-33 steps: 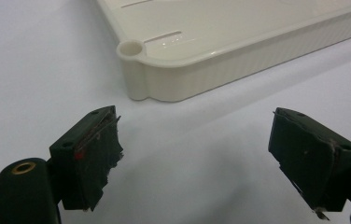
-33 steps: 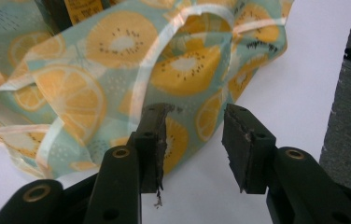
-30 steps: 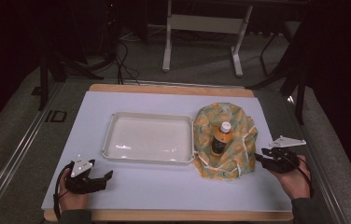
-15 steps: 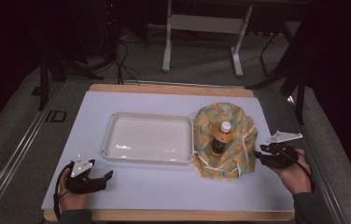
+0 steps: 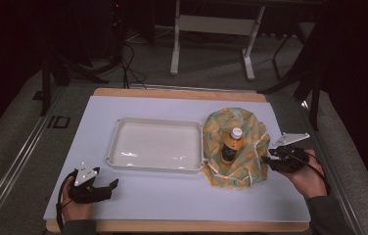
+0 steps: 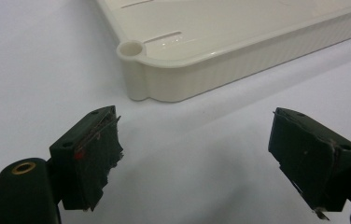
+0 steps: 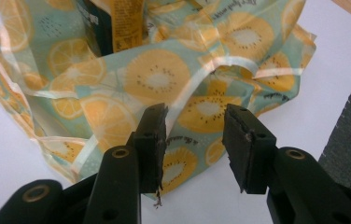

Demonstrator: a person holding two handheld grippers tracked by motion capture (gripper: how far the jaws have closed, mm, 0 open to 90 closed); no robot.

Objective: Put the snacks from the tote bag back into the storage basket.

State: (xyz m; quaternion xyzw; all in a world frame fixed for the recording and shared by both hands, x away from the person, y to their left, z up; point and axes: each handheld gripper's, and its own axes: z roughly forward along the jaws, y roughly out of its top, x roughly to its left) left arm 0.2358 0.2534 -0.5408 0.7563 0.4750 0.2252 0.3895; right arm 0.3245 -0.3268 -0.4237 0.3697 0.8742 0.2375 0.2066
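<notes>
1. A dark drink bottle with a white cap stands inside the crumpled fruit-print fabric bag on the counter, right of the empty cream plastic tray.
2. The right gripper, at the bag's right edge, has its jaws narrowly apart, pinching nothing; cloth lies just beyond them.
3. The left gripper rests near-left, jaws wide open.
4. Judged: the bottle is not yet taken out; tray unused.

free: bare table along the near edge, from left gripper across to right gripper | blocked centre: tray, raised rim | blocked right: fruit-print bag with upright bottle inside, touching the tray's right rim, no gap | far strip behind tray open
</notes>
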